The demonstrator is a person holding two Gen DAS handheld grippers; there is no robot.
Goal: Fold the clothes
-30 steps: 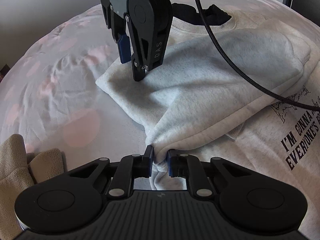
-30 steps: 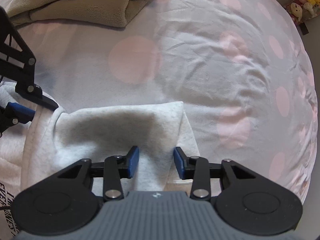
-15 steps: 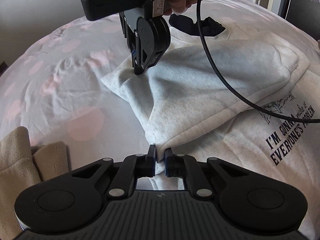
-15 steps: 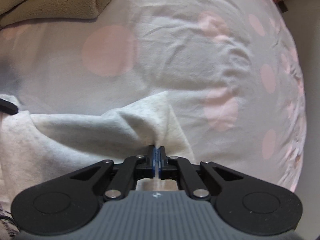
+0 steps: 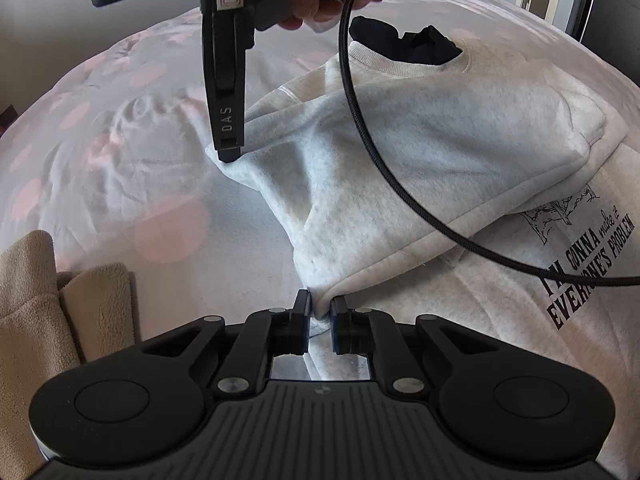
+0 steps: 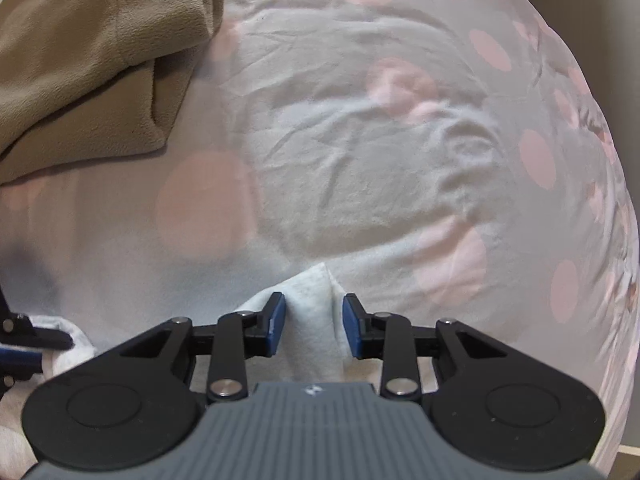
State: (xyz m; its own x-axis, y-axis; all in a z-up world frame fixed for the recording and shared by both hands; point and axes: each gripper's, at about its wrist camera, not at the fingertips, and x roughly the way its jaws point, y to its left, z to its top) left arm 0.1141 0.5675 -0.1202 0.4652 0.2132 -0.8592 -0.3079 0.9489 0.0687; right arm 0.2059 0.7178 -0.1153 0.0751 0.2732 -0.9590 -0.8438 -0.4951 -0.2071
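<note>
Left wrist view: sweatshirt (image 5: 420, 160) lies on bed (image 5: 132, 152), side folded inward.
Left gripper (image 5: 319, 312): jaws pinch fold's near corner.
Right gripper (image 6: 314, 322): jaws parted around far corner, gripping nothing.
Risk: one-sided hold; a tug could skew or unroll the fold.

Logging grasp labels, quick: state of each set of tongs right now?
Left tongs: shut on the sweatshirt fold.
Right tongs: open, sweatshirt corner lying loose between the pads.
</note>
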